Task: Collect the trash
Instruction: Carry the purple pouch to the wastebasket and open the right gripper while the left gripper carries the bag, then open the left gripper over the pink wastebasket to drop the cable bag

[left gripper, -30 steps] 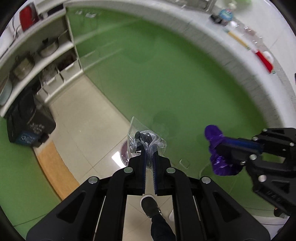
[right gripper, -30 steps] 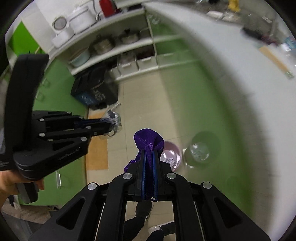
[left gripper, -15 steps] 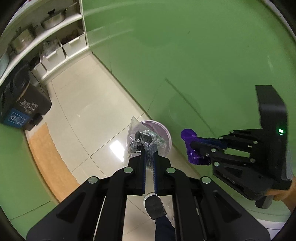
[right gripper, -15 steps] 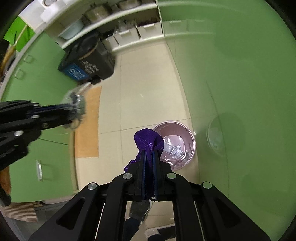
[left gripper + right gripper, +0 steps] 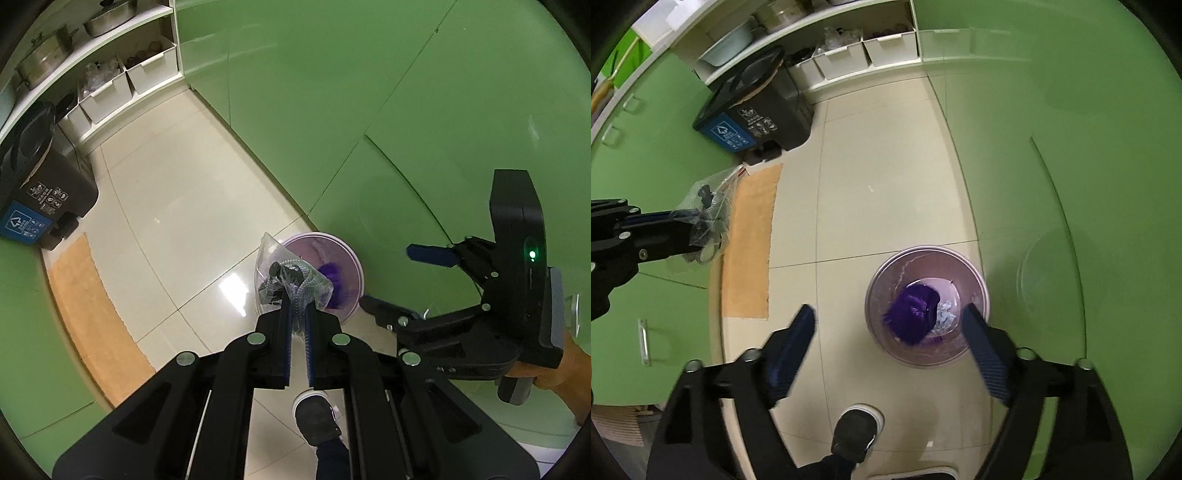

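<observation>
A round pale purple bin [image 5: 927, 306] stands on the tiled floor beside the green cabinet. A purple crumpled wrapper [image 5: 912, 314] lies inside it, free of any grip, above white scraps. My right gripper [image 5: 888, 325] hovers over the bin with its jaws opening wide and nothing between them; in the left wrist view the right gripper [image 5: 388, 277] shows at the right. My left gripper [image 5: 299, 299] is shut on a clear plastic bag [image 5: 288, 277] with dark and grey contents, above the bin [image 5: 351, 258]. From the right wrist view, the bag [image 5: 709, 210] hangs at the left.
A dark waste bin with a blue recycling label [image 5: 753, 114] stands by white shelves with storage boxes [image 5: 864, 55]. An orange mat [image 5: 750, 240] lies along the left cabinet. The person's dark shoe [image 5: 855, 435] is on the tiles near the purple bin.
Both grippers have sunk toward the floor and the purple bin. The right gripper has opened and the purple wrapper has dropped into the bin. The left keeps its hold on the bag.
</observation>
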A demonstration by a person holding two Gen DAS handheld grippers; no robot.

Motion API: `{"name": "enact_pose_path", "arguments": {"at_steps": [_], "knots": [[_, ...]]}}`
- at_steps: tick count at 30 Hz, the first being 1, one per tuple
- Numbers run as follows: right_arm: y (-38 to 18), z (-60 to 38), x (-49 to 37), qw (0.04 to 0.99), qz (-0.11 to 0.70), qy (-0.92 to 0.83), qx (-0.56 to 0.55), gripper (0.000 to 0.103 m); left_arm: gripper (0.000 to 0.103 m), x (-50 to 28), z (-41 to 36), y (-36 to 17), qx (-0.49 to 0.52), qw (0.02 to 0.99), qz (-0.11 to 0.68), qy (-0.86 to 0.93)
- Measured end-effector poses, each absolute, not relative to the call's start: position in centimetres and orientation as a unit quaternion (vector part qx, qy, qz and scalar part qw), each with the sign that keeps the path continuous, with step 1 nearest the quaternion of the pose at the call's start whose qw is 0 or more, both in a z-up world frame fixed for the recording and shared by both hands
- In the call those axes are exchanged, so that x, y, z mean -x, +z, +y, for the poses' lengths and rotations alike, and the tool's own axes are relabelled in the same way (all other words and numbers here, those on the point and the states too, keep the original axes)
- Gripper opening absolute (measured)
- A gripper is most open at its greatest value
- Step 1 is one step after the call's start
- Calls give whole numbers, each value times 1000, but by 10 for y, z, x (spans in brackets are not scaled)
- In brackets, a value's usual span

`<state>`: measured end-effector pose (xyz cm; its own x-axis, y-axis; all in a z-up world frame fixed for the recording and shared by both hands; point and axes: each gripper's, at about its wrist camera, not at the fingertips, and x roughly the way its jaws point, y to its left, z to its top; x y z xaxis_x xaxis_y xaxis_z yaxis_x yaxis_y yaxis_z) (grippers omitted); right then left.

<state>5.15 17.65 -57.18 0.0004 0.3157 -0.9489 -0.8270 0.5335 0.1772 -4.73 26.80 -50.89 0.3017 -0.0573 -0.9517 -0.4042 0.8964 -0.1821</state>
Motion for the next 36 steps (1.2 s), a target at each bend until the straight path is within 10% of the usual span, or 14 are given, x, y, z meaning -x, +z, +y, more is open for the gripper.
{"name": "enact_pose_path", "arguments": {"at_steps": [29,33,36], "knots": [[-512,71,-11,713,567,366,192,91,9,-29,191,-574,178,763,621,25],[-509,62,-15,717,568,361,180,91,82,-34,186,-573,179,768,614,26],[-506,58,-16,721,566,360,176,91,98,-37,186,-571,177,768,615,26]]}}
